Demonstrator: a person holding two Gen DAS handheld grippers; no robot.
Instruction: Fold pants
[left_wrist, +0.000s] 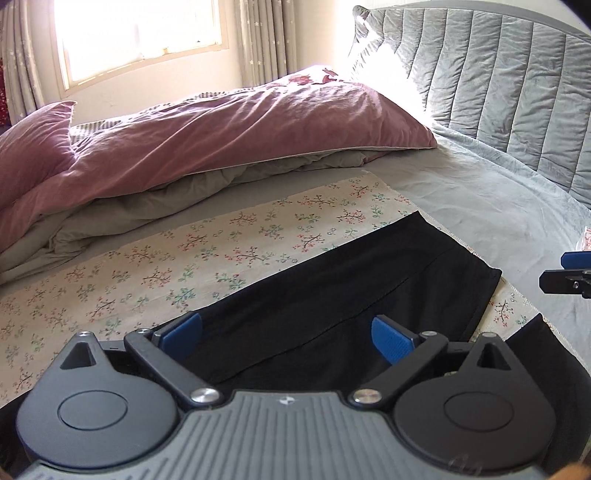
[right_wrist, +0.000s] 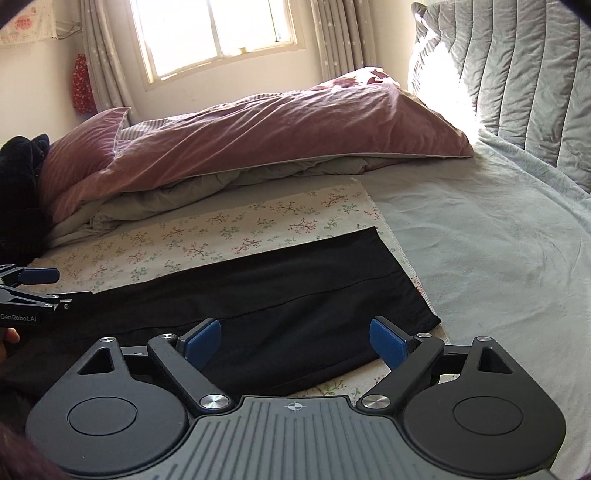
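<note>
The black pants (left_wrist: 332, 280) lie folded lengthwise and flat on a floral cloth (left_wrist: 184, 251) on the bed, hem end to the far right. My left gripper (left_wrist: 286, 328) hovers above them, its blue pads (left_wrist: 184, 328) wide apart with nothing between them. My right gripper (right_wrist: 295, 332) is also open and empty over the pants (right_wrist: 295, 284), near their right end. Each gripper shows at the edge of the other's view: the right gripper (left_wrist: 570, 269) and the left gripper (right_wrist: 59, 285). More black fabric (left_wrist: 535, 354) lies at the lower right.
A crumpled pink duvet (left_wrist: 221, 129) over grey bedding runs along the far side of the cloth. The quilted grey headboard (left_wrist: 498, 92) stands at the right, with bare grey sheet (right_wrist: 498, 240) before it. A dark bundle (right_wrist: 18, 184) sits at the left edge.
</note>
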